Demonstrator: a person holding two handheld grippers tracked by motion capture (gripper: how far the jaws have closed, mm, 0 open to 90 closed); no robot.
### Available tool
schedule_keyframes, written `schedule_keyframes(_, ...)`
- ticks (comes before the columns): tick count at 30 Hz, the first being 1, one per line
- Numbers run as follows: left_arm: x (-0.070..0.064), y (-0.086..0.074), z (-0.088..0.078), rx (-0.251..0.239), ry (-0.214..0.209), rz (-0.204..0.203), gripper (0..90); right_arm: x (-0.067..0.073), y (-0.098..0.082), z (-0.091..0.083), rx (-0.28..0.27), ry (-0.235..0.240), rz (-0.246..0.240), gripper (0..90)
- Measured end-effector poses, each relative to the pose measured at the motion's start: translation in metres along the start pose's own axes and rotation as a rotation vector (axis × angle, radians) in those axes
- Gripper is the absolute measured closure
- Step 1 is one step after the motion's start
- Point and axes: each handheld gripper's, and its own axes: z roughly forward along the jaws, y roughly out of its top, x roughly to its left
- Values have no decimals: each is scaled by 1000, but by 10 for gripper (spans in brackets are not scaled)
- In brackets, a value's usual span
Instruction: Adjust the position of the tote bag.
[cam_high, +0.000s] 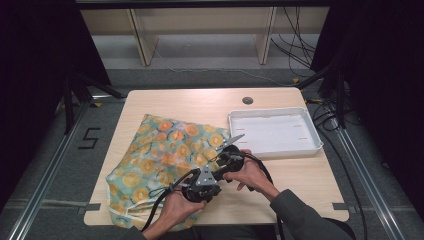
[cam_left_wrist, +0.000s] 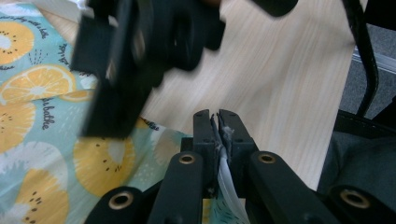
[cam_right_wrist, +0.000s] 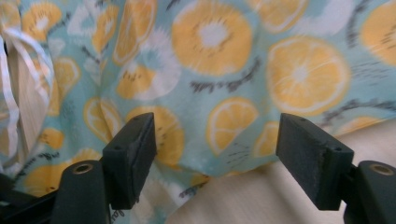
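The cloth, teal w/ orange citrus-slice print, lies crumpled on the left half of the surface, its near-left corner reaching the front edge.

The left tool sits low at the cloth's near-right edge, held by the person's left hand. In the left gripper view its jaws are pressed together, pinching a thin white strip of the cloth's edge; the printed cloth spreads to the left there, bare wood beyond.

The right tool is just beside the left one, slightly farther in, over the cloth's right edge, gripped by the right hand. Its jaws stand spread wide in the right gripper view, pads apart w/ nothing pinched; the cloth lies just beyond & between them, untouched as far as can be told.

A white tray sits on the right rear of the surface, near the cloth's right corner but apart from it.
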Motion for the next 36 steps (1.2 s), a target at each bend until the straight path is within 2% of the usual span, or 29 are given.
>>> schedule_keyframes(1,-2,0,0,-6,-3,-8,859,0,0,8,17,-11,-43,523)
schedule_keyframes(2,-2,0,0,-6,-3,-8,859,0,0,8,17,-11,-43,523)
schedule_keyframes(3,-2,0,0,-6,-5,-5,859,0,1,12,24,-21,-64,639)
schedule_keyframes(4,-1,0,0,-7,-7,10,858,-3,4,16,31,-69,-95,818)
schedule_keyframes(6,-1,0,2,-13,3,-10,856,-6,10,18,21,-95,-114,892)
schedule_keyframes(9,3,2,2,-31,12,0,830,-12,20,20,-1,-158,-166,900)
schedule_keyframes(11,5,2,2,-64,10,-48,797,-17,27,23,10,-196,-204,900)
schedule_keyframes(12,5,2,2,-64,10,-48,738,-17,27,23,10,-196,-204,900)
schedule_keyframes(13,8,4,-2,-96,19,-91,667,-22,34,29,11,-240,-205,900)
schedule_keyframes(14,8,4,-2,-96,19,-91,609,-22,34,29,11,-240,-205,900)
schedule_keyframes(15,11,6,-8,-123,11,-125,544,-29,39,33,16,-263,-220,900)
schedule_keyframes(16,11,6,-8,-123,11,-125,500,-32,41,34,8,-274,-232,900)
schedule_keyframes(17,15,6,-18,-135,17,-135,472,-37,42,36,-2,-280,-237,900)
schedule_keyframes(18,15,6,-18,-135,17,-135,446,-39,43,37,2,-278,-224,900)
schedule_keyframes(19,24,4,-35,-128,36,-134,425,-43,44,37,7,-288,-240,900)
schedule_keyframes(20,29,2,-44,-135,49,-137,424,-44,44,37,10,-276,-210,900)
schedule_keyframes(22,41,-5,-63,-125,90,-151,404,-46,45,35,2,-290,-224,900)
schedule_keyframes(23,48,-10,-73,-121,129,-159,396,-47,45,34,3,-284,-202,900)
schedule_keyframes(25,63,-22,-92,-120,218,-184,388,-48,46,33,-8,-289,-204,900)
schedule_keyframes(26,63,-22,-92,-120,218,-184,388,-48,46,33,-8,-289,-204,900)
schedule_keyframes(27,77,-35,-110,-94,281,-219,386,-50,46,30,-4,-288,-203,900)
schedule_keyframes(28,77,-35,-110,-94,281,-219,377,-50,46,30,-4,-288,-203,900)
schedule_keyframes(29,82,-42,-118,-97,315,-242,377,-50,45,29,-16,-300,-226,899)
schedule_keyframes(30,92,-56,-132,-54,358,-251,366,-47,44,26,-8,-289,-176,897)
schedule_keyframes(32,99,-68,-137,-9,384,-290,336,-49,43,23,-19,-291,-218,894)
schedule_keyframes(33,103,-74,-138,8,397,-305,326,-52,44,22,-24,-290,-263,892)
schedule_keyframes(34,103,-74,-138,8,397,-305,325,-52,44,22,-24,-290,-263,892)
schedule_keyframes(35,110,-86,-137,44,413,-350,320,-48,42,20,-20,-290,-218,888)
schedule_keyframes(36,110,-86,-137,44,413,-350,314,-48,42,20,-20,-290,-218,888)
